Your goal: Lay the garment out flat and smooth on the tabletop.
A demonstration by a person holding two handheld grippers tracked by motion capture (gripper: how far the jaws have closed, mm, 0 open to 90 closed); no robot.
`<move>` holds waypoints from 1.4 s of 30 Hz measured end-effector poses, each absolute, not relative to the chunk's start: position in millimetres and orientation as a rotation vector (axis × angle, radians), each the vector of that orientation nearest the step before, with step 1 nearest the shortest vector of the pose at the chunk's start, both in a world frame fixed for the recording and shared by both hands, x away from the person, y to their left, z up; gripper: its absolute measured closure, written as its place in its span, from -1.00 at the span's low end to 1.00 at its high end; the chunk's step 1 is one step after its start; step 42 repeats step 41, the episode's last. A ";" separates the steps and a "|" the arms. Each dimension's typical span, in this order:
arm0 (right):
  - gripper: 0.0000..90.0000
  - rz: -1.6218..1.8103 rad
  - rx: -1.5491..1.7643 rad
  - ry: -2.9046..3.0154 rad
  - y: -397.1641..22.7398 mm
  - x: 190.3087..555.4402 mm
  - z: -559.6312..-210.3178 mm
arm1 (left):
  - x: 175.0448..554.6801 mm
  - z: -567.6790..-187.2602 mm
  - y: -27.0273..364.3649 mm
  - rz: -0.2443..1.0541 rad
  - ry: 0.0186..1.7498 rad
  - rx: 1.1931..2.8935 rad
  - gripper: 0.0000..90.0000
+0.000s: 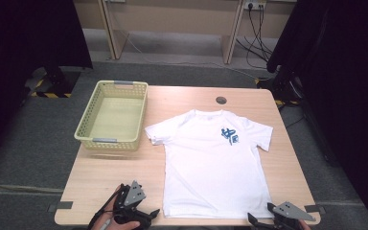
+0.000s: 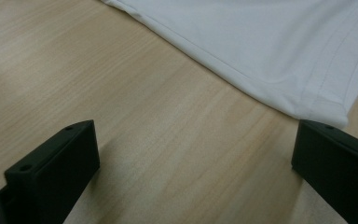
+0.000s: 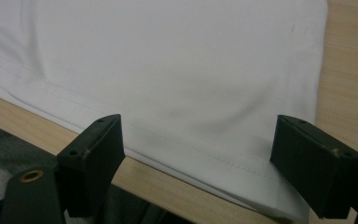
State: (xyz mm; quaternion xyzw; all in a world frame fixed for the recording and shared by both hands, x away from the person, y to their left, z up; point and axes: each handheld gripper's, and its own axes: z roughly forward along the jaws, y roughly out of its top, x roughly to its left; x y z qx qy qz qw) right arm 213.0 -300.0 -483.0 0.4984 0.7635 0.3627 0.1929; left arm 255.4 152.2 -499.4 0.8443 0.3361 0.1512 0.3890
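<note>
A white T-shirt (image 1: 215, 158) with a blue chest print lies flat, face up, on the wooden table (image 1: 110, 172), its hem toward the near edge. My left gripper (image 1: 148, 214) rests by the hem's left corner. In the left gripper view its jaws stand open (image 2: 196, 140) over bare wood, and the shirt's corner (image 2: 307, 102) lies just beyond the right jaw. My right gripper (image 1: 261, 215) is at the hem's right corner. In the right gripper view it is open (image 3: 200, 135), the hem (image 3: 205, 158) lies between the jaws, and the pads are not pressing on it.
A pale yellow plastic basket (image 1: 109, 144) with nothing in it stands at the table's back left. A round cable hole (image 1: 221, 100) sits near the far edge. The table's front edge runs right under both grippers, with grey carpet below it.
</note>
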 end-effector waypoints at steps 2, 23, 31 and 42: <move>-0.61 1.028 1.403 2.134 -301.4 210.3 -484.2 | 253.0 -499.3 152.9 0.384 0.854 2.150 -1.00; -0.61 1.016 1.437 2.036 -319.2 183.8 -489.9 | 235.0 -500.6 155.2 0.397 0.874 2.135 -1.00; -0.65 0.942 1.395 2.039 -313.1 180.4 -491.5 | 231.4 -500.9 155.5 0.401 0.883 2.130 -1.00; -0.65 0.935 1.394 2.041 -312.2 180.5 -491.8 | 232.3 -501.4 155.6 0.410 0.875 2.123 -1.00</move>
